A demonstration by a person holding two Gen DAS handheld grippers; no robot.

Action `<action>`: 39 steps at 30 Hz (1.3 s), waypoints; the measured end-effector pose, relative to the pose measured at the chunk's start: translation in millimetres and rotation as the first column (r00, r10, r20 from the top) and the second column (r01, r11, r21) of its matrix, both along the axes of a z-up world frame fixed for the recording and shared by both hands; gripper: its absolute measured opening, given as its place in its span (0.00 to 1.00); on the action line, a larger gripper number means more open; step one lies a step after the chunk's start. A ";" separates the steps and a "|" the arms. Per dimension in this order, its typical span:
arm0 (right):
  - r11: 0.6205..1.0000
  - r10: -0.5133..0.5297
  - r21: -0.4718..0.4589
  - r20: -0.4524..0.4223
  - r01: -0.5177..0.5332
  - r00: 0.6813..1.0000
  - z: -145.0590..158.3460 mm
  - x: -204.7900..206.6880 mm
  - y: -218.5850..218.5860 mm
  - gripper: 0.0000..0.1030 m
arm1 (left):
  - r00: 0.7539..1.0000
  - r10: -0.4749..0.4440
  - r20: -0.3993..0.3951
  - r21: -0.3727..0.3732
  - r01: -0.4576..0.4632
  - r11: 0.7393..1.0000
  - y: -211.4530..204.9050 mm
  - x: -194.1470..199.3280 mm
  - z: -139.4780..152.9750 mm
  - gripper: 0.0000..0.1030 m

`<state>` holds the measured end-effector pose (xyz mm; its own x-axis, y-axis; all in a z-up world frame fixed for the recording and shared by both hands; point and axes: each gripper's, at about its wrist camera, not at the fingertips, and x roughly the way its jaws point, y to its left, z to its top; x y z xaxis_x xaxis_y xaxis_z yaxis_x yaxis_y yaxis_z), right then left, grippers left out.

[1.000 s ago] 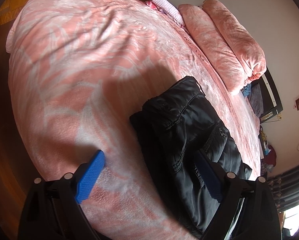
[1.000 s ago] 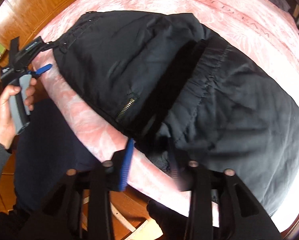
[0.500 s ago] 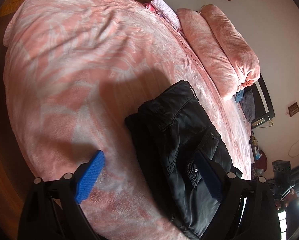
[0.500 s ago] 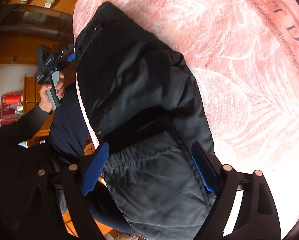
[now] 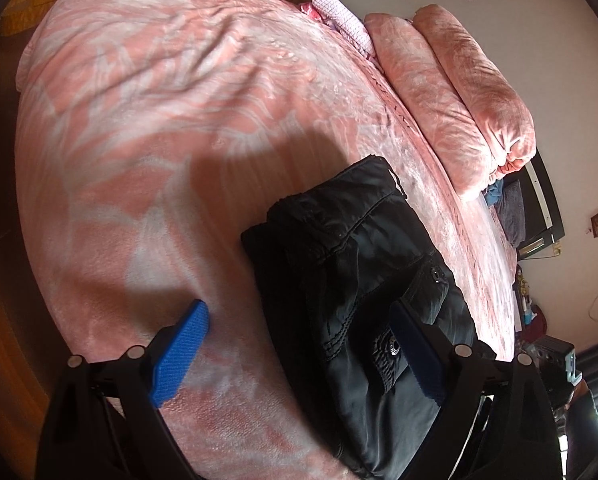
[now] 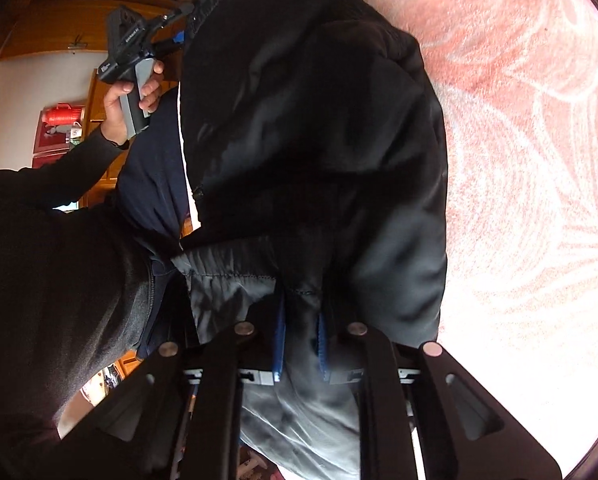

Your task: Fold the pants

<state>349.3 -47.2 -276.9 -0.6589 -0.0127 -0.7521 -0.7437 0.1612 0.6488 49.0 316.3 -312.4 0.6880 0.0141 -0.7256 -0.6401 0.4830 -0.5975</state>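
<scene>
Each tool is built of black angular arms studded with round silver screw heads and tipped with blue textured pads (image 5: 181, 354). The left tool (image 6: 133, 54) (white lettering on its black body) has a grey handle; bare skin, dark sleeve.

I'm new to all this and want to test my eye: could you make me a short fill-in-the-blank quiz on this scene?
1. The black pants lie on a ___ blanket.
2. The left gripper has its jaws ___.
3. The right gripper is shut on the ___.
4. The pads on both grippers are ___ in colour.

Missing words: pink; open; pants; blue
</scene>
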 end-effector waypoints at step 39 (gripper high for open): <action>0.990 0.139 0.009 0.070 -0.140 0.988 -38.0 -41.5 401.4 0.91 | 0.998 0.040 0.052 -0.414 -0.015 0.910 39.7 28.4 -36.6 0.96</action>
